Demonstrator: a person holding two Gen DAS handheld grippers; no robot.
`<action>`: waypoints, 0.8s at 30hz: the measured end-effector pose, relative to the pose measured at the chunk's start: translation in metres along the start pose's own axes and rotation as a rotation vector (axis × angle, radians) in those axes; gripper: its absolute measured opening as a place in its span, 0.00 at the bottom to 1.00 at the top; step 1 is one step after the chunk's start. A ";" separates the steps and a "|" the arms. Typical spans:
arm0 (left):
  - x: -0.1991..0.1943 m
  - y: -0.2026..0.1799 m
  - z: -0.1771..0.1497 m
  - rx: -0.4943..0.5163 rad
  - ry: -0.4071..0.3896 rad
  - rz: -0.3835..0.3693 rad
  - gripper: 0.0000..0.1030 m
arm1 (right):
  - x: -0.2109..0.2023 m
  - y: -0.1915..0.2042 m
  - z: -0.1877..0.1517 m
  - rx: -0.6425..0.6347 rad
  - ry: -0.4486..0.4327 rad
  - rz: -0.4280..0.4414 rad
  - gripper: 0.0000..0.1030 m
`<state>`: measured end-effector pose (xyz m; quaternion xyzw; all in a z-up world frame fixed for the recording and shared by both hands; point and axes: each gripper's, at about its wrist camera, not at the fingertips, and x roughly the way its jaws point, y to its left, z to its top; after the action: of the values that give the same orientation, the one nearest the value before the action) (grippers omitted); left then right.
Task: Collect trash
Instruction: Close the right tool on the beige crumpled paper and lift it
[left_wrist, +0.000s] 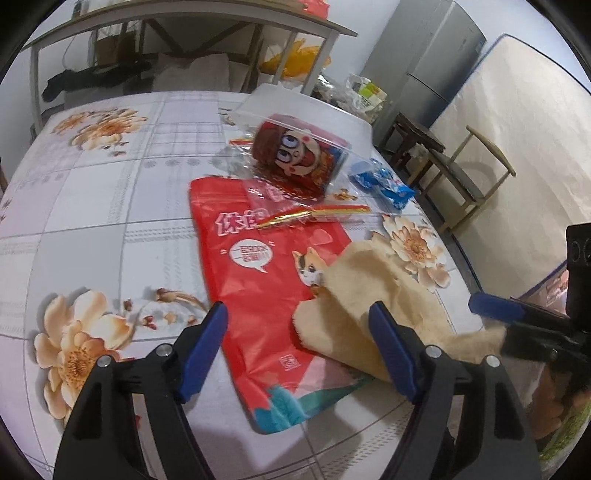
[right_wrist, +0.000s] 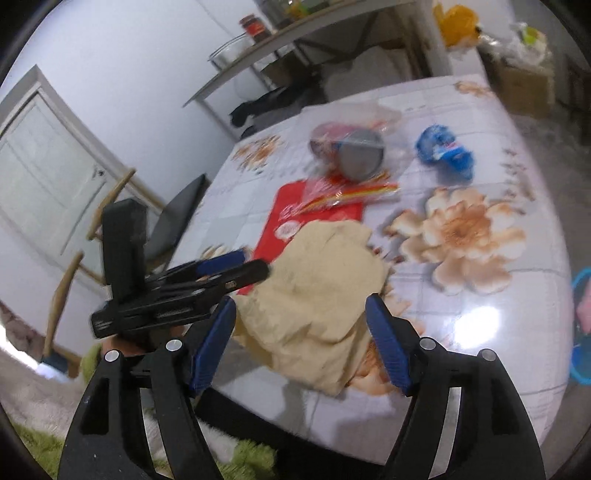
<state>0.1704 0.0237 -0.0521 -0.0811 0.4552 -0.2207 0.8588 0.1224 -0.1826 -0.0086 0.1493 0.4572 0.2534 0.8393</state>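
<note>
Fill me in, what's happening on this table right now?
A person is clearing trash off a floral-cloth table with two handheld grippers. Both the left gripper and the right gripper are open and empty, hovering near a cream cloth that lies partly over a red snack bag. Farther back lie a clear box with a cartoon face, a blue wrapper and a red-gold strip. Nothing is picked up.

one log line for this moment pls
left gripper: open over red bag | right gripper: open at beige cloth | trash on table
</note>
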 end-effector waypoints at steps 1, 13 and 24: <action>-0.001 0.005 0.001 -0.018 -0.002 -0.001 0.74 | 0.005 0.001 0.002 -0.013 -0.003 -0.023 0.67; -0.003 0.038 -0.002 -0.123 0.019 0.025 0.73 | 0.080 0.029 -0.010 -0.240 0.113 -0.249 0.69; 0.003 0.037 -0.002 -0.099 0.029 0.044 0.73 | 0.074 0.010 -0.006 -0.161 0.097 -0.281 0.35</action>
<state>0.1816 0.0556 -0.0681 -0.1102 0.4795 -0.1802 0.8518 0.1478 -0.1327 -0.0582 0.0038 0.4918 0.1764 0.8526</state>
